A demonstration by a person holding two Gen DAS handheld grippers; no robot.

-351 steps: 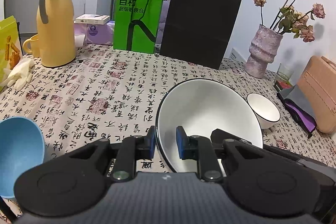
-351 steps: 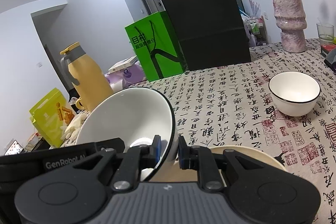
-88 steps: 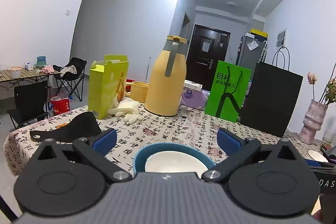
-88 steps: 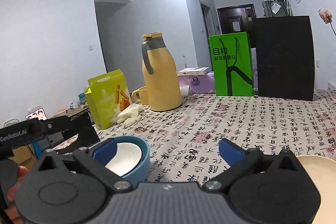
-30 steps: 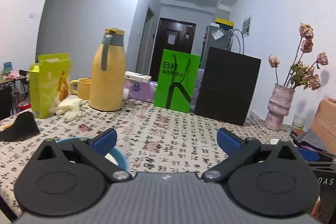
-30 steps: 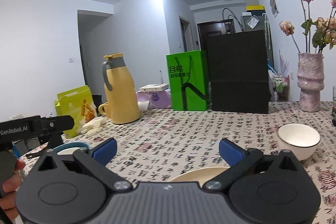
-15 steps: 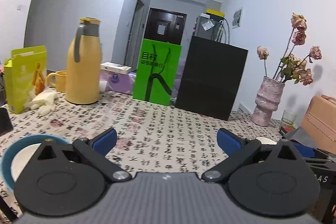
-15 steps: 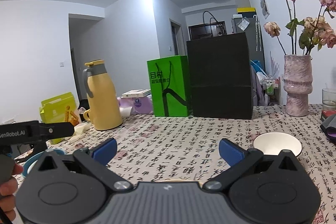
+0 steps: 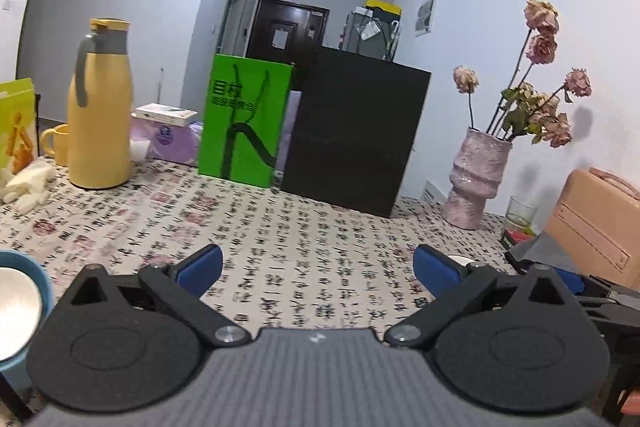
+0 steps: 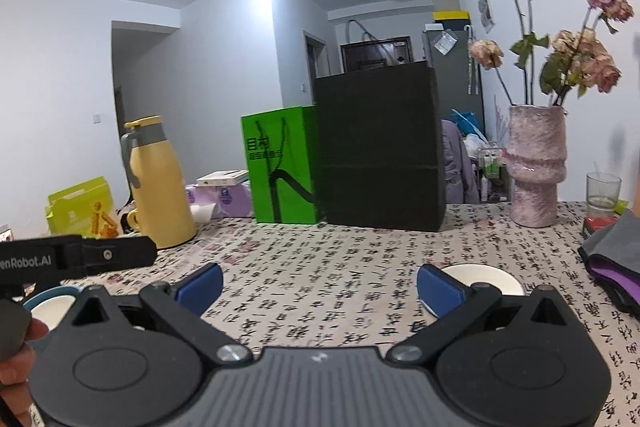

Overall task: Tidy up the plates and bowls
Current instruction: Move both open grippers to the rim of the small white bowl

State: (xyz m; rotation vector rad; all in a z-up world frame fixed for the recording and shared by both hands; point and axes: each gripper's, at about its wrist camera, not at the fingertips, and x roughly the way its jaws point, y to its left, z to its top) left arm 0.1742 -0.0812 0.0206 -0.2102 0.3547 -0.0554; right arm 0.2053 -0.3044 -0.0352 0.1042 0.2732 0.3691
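My left gripper (image 9: 318, 269) is open and holds nothing, its blue pads wide apart above the patterned tablecloth. At the far left edge of the left wrist view sits a blue bowl (image 9: 38, 273) with a white bowl (image 9: 14, 311) nested inside it. My right gripper (image 10: 320, 285) is also open with nothing between its fingers. A small white bowl (image 10: 480, 277) stands on the cloth just behind its right finger. The blue bowl (image 10: 48, 294) shows at the left of the right wrist view, below the other gripper's black body (image 10: 76, 259).
At the back stand a yellow thermos (image 9: 100, 115), a green paper bag (image 9: 244, 123), a large black bag (image 9: 352, 135) and a pink vase (image 9: 478, 179) with dried flowers. A glass (image 10: 603, 193) and a pink case (image 9: 600, 223) are at the right. A hand (image 10: 16, 359) is at the left edge.
Both grippers have swung to the right and stayed open. The blue bowl has slid toward the left edge of both views, and the small white bowl has come closer to my right finger.
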